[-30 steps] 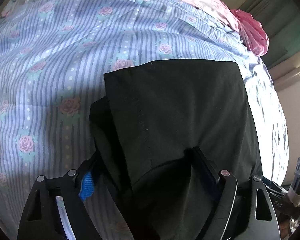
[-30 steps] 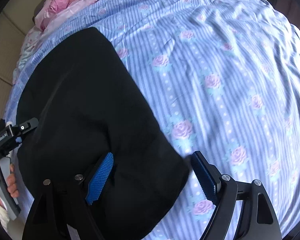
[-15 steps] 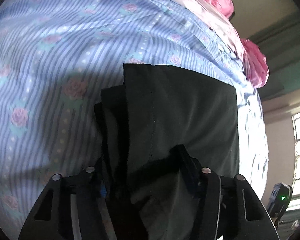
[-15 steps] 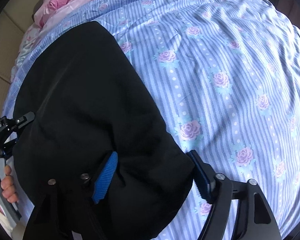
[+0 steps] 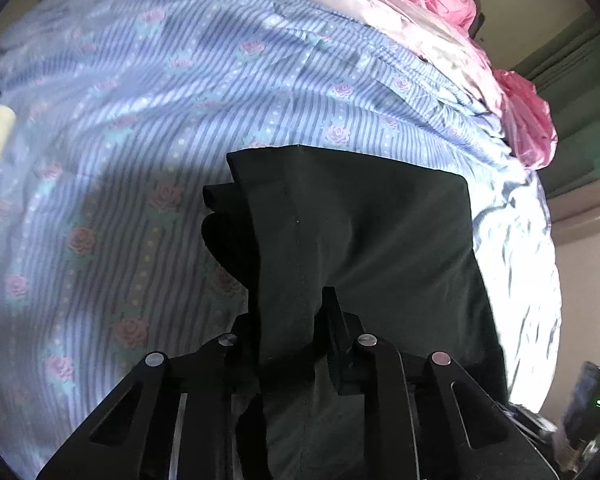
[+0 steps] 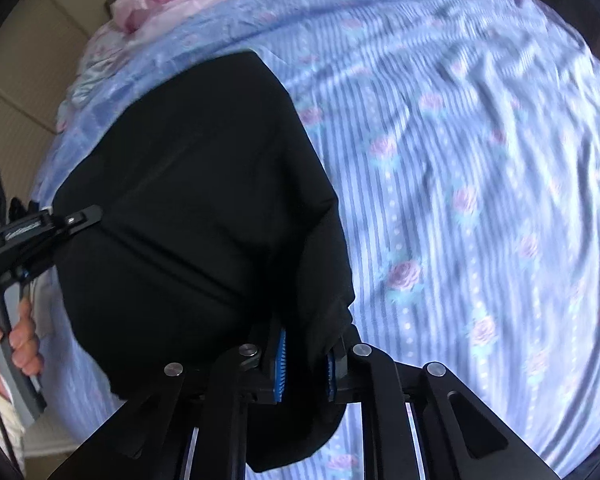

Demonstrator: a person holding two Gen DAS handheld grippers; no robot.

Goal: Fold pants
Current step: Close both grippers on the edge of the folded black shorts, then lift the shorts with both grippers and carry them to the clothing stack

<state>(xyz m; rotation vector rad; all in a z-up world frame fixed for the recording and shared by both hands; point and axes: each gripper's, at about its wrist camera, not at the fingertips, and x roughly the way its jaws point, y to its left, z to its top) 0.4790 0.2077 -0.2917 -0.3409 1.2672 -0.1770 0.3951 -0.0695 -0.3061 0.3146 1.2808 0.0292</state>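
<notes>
black pants fill the centre of the left wrist view on the blue striped rose-print bedsheet, and a bunched fold of them runs down between the fingers of the left gripper, whose jaws are closing with the cloth pinched in the gap. in the right wrist view the pants cover the left half of the frame, and their lower right edge drops between the blue pads of the right gripper, whose jaws are closing on it.
</notes>
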